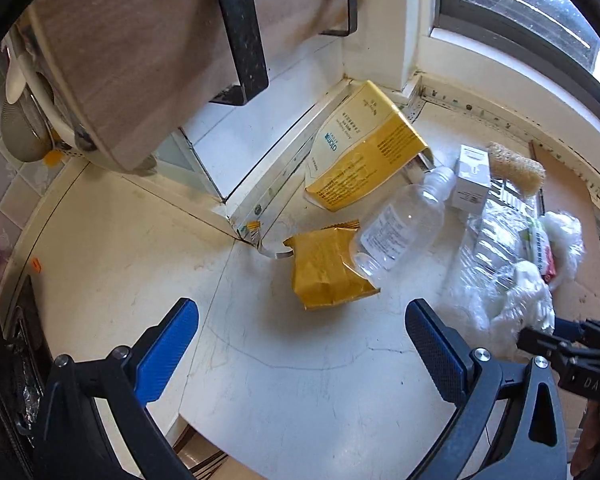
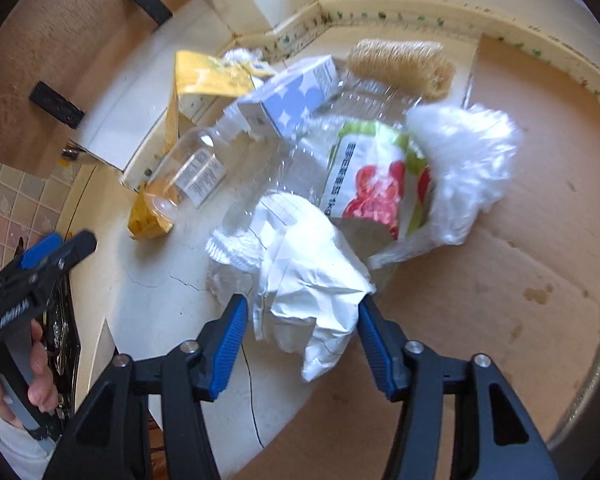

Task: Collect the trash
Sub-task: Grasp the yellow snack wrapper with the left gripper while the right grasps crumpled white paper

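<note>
So, left wrist view first: the left gripper point(image 1: 300, 344) is held wide open over a bare patch of the cream countertop point(image 1: 300, 400), with nothing between the blue pads. A yellow snack packet point(image 1: 328, 272) lies just ahead of the fingertips, and a clear plastic bottle point(image 1: 396, 228) is resting partly on top of it. Behind those, a yellow carton point(image 1: 364, 148) is leaned against the wall corner, with a small white box point(image 1: 472, 180) and a loofah point(image 1: 516, 168) further right. Nothing is gripped yet, so this reads as the approach step; the packet looks like the nearest pick, and the bottle lying on it may roll when it's pulled.

Right wrist view: the right gripper point(image 2: 300, 332) is partly open and set around a crumpled white paper wad point(image 2: 312, 280). The right pad seems to be touching it, the left pad is just clear, so no firm hold can be claimed. Closing in the rest of the way is probably what's needed next. Behind the wad, a red-and-green printed bag point(image 2: 376, 176), crinkled clear plastic point(image 2: 464, 160) and a blue-and-white box point(image 2: 292, 100) are piled together, half on a sheet of brown cardboard point(image 2: 500, 280).

Room-wise, it's a kitchen corner: tiled wall point(image 1: 4, 184), wooden wall cabinet point(image 1: 140, 48), window point(image 1: 540, 8) above the counter.
</note>
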